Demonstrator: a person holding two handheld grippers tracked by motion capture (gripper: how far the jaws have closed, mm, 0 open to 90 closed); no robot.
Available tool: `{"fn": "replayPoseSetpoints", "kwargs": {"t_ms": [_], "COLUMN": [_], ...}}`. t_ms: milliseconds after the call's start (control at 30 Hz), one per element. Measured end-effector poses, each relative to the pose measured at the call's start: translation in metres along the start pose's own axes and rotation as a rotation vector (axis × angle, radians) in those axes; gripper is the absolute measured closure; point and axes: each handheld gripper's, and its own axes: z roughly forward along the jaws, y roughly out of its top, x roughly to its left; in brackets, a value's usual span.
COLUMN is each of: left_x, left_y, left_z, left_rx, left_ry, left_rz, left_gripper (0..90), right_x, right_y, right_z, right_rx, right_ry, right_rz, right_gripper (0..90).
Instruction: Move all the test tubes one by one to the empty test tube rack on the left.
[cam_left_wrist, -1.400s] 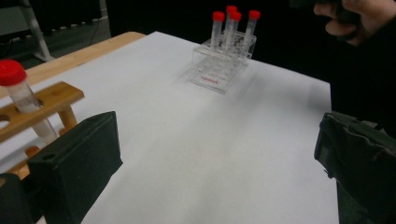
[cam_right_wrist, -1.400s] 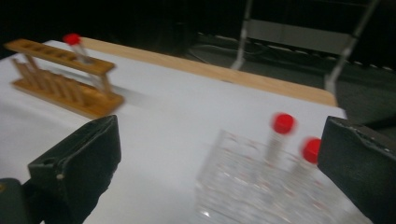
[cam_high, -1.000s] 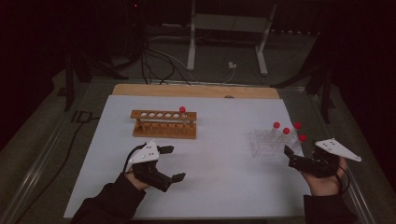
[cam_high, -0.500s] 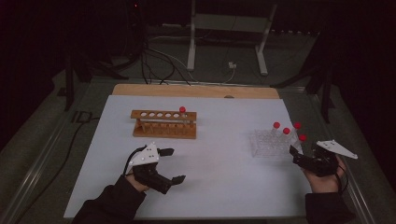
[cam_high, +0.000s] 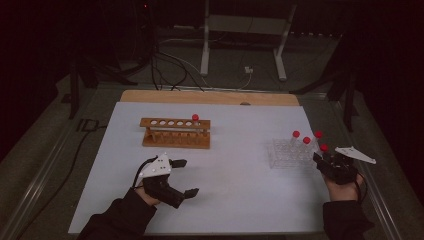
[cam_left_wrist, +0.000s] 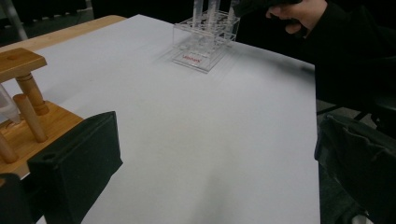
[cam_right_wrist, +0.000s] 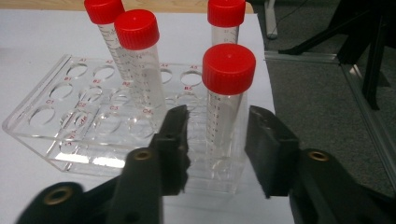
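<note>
The red-capped tube (cam_right_wrist: 227, 112) nearest me stands upright in the near right corner of the clear plastic rack (cam_right_wrist: 56, 135), which sits on the white table sheet (cam_high: 240, 180) at my right. My right tongs (cam_right_wrist: 215, 140) have just been closing around it: the two black jaws stand on either side of the tube's body, below the cap, with a narrow gap visible on each side, so I judge they are not yet pressing on it. Three other red-capped tubes (cam_right_wrist: 140, 70) stand in the same rack, one just beside and behind mine. My left tongs (cam_high: 182, 176) rest wide and hold nothing, near the wooden rack (cam_high: 175, 132), which carries a single capped tube (cam_high: 195, 120) at its right end.

The risks as I see them: the jaws sit low on the tube, close to the rack's top plate, so closing further could pinch the plastic and lift the whole light rack. If I pull at a slant, the tube may bind in its hole and tip the rack, knocking its neighbours. A smooth round tube could also slip or swivel in a loose grip
</note>
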Motion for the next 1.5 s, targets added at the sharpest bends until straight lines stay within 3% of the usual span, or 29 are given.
{"fn": "replayPoseSetpoints", "kwargs": {"t_ms": [400, 733, 900, 1300, 1500], "left_x": [0.0, 0.0, 0.001, 0.0, 0.0], "left_y": [-0.001, -0.001, -0.001, 0.0, 0.0], "left_z": [0.0, 0.0, -0.001, -0.001, -0.001], "left_rx": [0.002, 0.0, -0.001, -0.003, -0.001], "left_ry": [-0.001, -0.009, -0.016, -0.016, -0.018], "left_rz": [-0.002, -0.008, -0.009, -0.003, -0.003], "left_gripper": [1.2, 1.2, 1.2, 1.2, 1.2], "right_x": [0.001, -0.001, 0.002, 0.007, 0.01], "right_y": [0.003, 0.004, 0.01, 0.027, 0.033], "right_z": [0.007, 0.006, -0.002, -0.032, -0.047], "right_rx": [0.023, 0.008, -0.006, -0.1, -0.138], "right_ry": [-0.011, -0.017, -0.021, -0.057, -0.048], "right_rz": [0.008, 0.017, -0.005, -0.044, -0.05], "right_gripper": [72.4, 75.1, 75.2, 75.3, 75.3]}}
